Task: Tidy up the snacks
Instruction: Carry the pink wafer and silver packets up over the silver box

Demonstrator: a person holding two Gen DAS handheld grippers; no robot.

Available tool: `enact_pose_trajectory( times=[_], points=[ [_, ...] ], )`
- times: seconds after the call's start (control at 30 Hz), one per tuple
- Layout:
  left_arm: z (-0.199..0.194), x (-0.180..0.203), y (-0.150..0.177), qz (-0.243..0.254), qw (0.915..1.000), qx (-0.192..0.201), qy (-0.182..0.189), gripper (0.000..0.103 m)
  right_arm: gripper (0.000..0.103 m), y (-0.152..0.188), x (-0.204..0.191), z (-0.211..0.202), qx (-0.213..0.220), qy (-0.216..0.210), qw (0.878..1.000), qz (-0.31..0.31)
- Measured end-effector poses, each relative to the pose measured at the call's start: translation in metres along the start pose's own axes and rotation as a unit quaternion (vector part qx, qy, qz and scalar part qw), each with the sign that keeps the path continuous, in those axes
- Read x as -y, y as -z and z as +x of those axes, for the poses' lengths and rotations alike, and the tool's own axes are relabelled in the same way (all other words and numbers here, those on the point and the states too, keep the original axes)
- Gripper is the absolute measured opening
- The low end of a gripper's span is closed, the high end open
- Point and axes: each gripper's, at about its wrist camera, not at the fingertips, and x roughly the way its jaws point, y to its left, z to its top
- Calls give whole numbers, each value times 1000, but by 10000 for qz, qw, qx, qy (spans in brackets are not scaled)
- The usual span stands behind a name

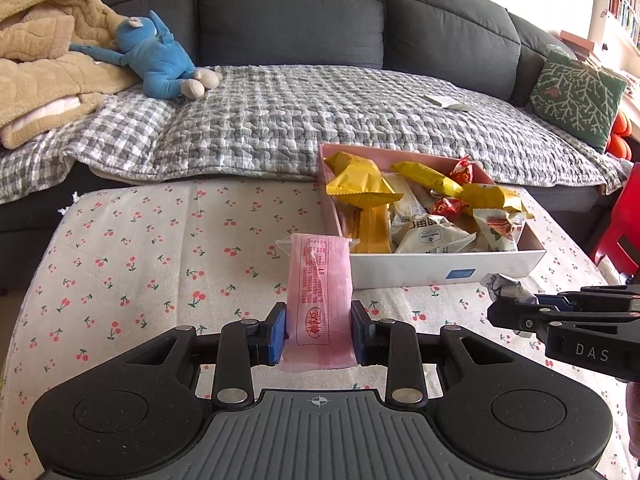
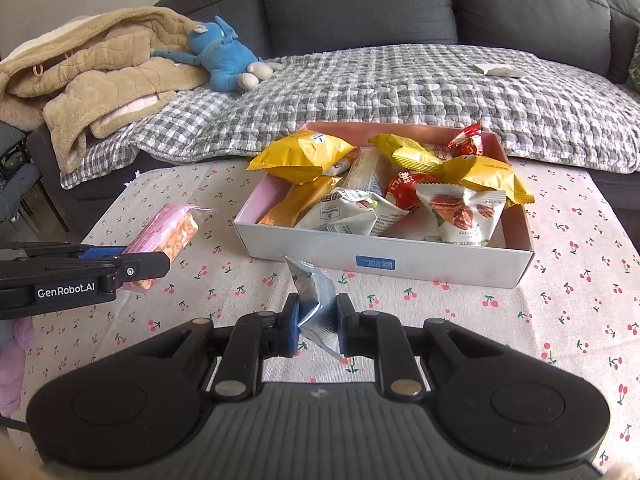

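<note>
1. The left gripper [image 1: 319,330] is pinching a pink bar [image 1: 319,300] between its blue pads, jaws drawn in narrow against the wrapper's sides, the bar standing up lengthwise away from the camera.
2. The right gripper [image 2: 318,326] is clamping a small silver packet [image 2: 316,300], jaws nearly together, the foil crumpling where the pads are pressing.
3. Both snacks are hanging above the cloth [image 1: 140,248] with its cherry print, on the near side of the box [image 2: 384,254]; neither is touching the table (the pink bar is showing a tan, crunchy filling through its clear end in the right wrist view).
4. The box is sitting at the far edge of the table, next to the sofa [image 1: 288,8], and is already carrying a heap: yellow bags [image 2: 304,154], a nut pack [image 2: 464,212], red candies [image 2: 466,140] and several white packets.
5. No loose snacks are lying on the cloth in either view, so I judge the collecting to be nearly finished, with these two pieces looking like the last ones out.
6. What is remaining, as I read it: carrying both pieces over the near wall of the box and letting them go inside.
7. The box is looking crowded, so the bar may be ending up perched on top rather than lying flat.
8. Beyond the box, a blue toy [image 1: 160,60] and a tan blanket [image 1: 44,64] are lying on the sofa, well apart from the work.
</note>
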Motion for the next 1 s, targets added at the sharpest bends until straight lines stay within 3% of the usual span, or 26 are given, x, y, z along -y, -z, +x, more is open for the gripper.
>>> enact_pose_trajectory(
  times=[0.57, 1.0],
  points=[
    [-4, 61, -28, 267, 9984, 185, 471, 30, 16, -34, 56, -30, 637, -77, 9920, 1083],
    [30, 100, -44, 249, 9977, 125, 619, 30, 16, -57, 80, -10, 747, -49, 9893, 1253]
  ],
)
